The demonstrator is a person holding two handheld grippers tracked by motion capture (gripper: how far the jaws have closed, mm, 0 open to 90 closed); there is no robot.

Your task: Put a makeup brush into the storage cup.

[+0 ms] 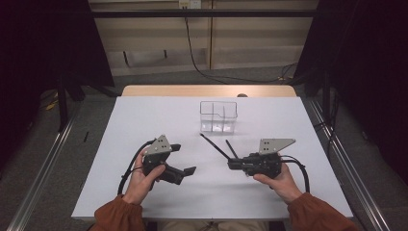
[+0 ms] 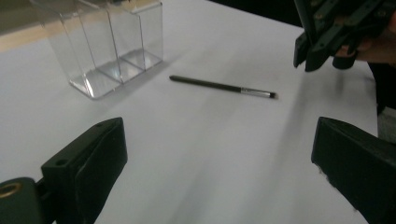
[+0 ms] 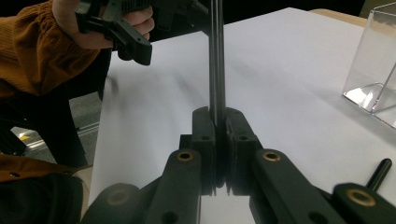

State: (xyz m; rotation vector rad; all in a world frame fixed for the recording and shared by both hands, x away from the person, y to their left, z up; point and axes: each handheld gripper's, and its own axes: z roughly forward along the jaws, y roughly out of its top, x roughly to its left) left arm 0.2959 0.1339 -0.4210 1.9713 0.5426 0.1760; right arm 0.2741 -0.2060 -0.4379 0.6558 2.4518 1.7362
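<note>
While my right gripper pinches one pen upright between pressed jaws, a second pen lies flat on the table, near the clear box. Pick done, I'd say; next calls for carrying it over and dropping it into a compartment. Box looks empty. Left gripper jaws spread, holding nothing.

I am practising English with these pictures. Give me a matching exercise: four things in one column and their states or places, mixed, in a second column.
1. left hand-held gripper
2. right hand-held gripper
3. clear box
4. black pen

a. shut on a thin black stick
b. stands empty at the far middle of the table
c. open, holding nothing
d. lies flat on the table, near the box

Pairs: 1-c, 2-a, 3-b, 4-d
</note>
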